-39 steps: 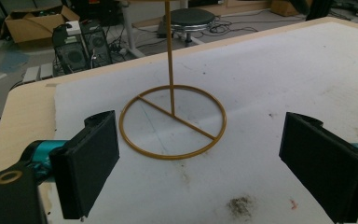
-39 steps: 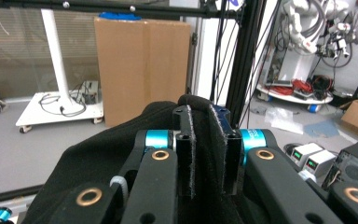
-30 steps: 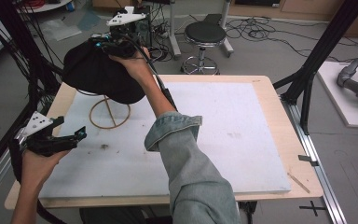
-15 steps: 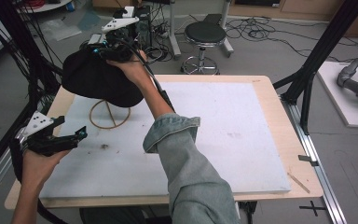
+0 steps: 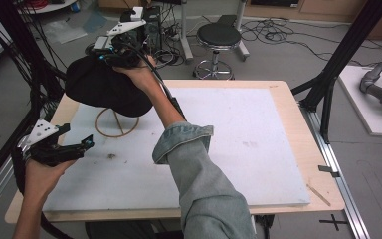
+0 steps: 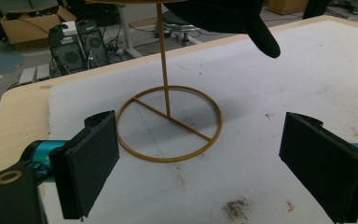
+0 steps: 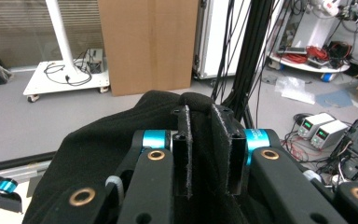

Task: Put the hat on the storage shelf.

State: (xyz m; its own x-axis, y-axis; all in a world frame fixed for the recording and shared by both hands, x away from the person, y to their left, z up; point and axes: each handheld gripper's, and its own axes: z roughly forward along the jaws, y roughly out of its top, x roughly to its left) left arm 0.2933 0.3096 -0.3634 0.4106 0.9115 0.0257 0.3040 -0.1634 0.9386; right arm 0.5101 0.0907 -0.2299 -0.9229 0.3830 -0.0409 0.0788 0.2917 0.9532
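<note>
Right gripper [image 7: 207, 154] was clamped on the black hat's [image 5: 104, 89] fabric above the gold stand [image 6: 168, 116]; left gripper [image 6: 200, 158] was held apart, empty. The crown was best centred over the stand before release.

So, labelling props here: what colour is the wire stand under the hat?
Gold wire stand, clearest in the left gripper view.

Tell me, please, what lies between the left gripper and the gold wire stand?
Only bare white mat with a small dark smudge lies between the left gripper and the gold wire stand, as the left gripper view shows.
</note>
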